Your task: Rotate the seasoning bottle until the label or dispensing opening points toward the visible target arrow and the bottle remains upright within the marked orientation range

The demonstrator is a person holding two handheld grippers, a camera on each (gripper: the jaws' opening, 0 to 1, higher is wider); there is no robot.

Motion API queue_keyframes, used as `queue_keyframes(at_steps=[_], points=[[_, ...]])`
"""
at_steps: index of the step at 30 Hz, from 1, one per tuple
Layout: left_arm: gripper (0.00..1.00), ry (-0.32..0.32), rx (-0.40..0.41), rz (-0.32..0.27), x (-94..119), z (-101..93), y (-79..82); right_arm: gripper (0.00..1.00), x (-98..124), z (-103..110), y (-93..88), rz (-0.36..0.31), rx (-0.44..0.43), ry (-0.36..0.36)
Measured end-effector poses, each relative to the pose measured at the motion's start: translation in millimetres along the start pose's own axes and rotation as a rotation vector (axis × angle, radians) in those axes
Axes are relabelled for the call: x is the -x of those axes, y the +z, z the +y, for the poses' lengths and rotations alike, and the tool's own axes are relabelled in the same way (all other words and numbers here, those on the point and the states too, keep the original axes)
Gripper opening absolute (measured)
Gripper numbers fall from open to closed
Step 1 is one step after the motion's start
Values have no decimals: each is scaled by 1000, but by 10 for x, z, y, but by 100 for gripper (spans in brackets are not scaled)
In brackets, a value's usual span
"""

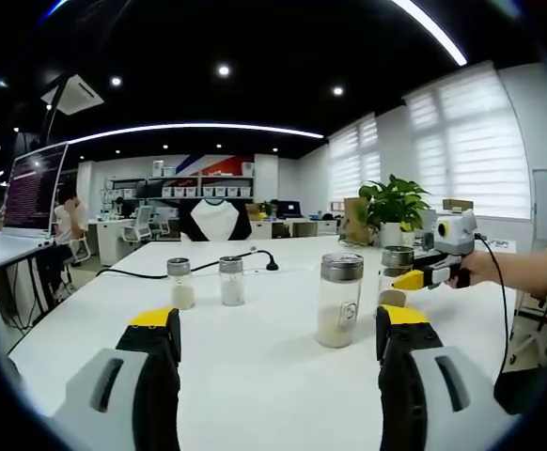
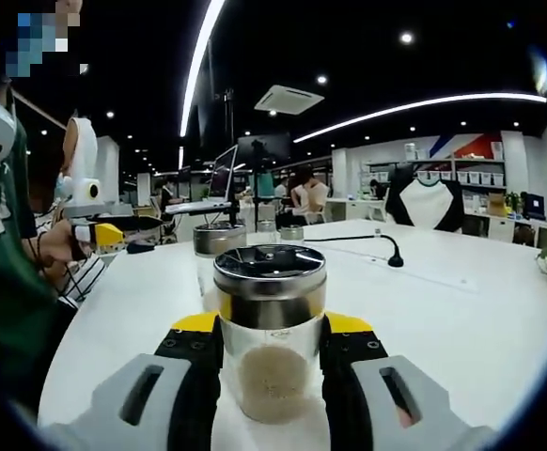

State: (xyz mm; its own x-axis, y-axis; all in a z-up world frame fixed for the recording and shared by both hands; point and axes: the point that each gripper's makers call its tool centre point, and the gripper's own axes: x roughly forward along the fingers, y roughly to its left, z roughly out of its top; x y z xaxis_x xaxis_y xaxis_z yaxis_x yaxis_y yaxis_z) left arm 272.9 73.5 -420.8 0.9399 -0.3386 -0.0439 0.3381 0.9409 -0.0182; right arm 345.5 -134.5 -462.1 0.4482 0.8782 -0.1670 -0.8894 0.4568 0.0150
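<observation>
In the right gripper view, a glass seasoning bottle (image 2: 270, 362) with a steel lid and pale powder stands upright on the white table (image 2: 443, 319). My right gripper (image 2: 272, 334) is shut on it, a yellow-tipped jaw pressed to each side. In the left gripper view the same bottle (image 1: 396, 263) stands at the right with the right gripper (image 1: 414, 279) on it, held by a hand. My left gripper (image 1: 275, 324) is open and holds nothing. A taller bottle (image 1: 339, 301) with a small label stands just ahead of it, nearer its right jaw.
Two small shakers (image 1: 180, 282) (image 1: 231, 280) stand at mid-table, with a black cable (image 1: 151, 274) behind them. A potted plant (image 1: 393, 202) sits at the far right edge. The person's body (image 2: 10, 282) and the left gripper (image 2: 95, 232) are at the table's left side.
</observation>
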Motion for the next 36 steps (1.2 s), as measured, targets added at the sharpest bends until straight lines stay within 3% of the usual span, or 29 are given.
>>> queue_keyframes(at_steps=[7, 9, 15, 18, 22, 26, 30, 36], points=[[90, -2, 4, 3, -12, 3, -12, 40, -12, 3, 20, -22, -15, -34], [90, -2, 4, 3, -14, 2, -11, 43, -6, 9, 73, -56, -19, -45], [90, -4, 3, 3, -15, -4, -6, 51, -10, 18, 41, -20, -32, -92], [90, 2, 5, 2, -5, 11, -6, 52, 18, -5, 150, -90, -48, -169], [90, 5, 9, 1, -3, 20, -11, 56, 36, 10, 168, -62, -14, -259], [90, -4, 8, 1, -13, -10, -8, 61, 83, -81, 112, -28, -98, -399], [90, -9, 10, 1, -7, -27, -16, 61, 112, -81, 195, -68, -78, -497], [90, -6, 14, -4, 2, -13, -4, 64, 167, -136, 190, -78, -115, -682]])
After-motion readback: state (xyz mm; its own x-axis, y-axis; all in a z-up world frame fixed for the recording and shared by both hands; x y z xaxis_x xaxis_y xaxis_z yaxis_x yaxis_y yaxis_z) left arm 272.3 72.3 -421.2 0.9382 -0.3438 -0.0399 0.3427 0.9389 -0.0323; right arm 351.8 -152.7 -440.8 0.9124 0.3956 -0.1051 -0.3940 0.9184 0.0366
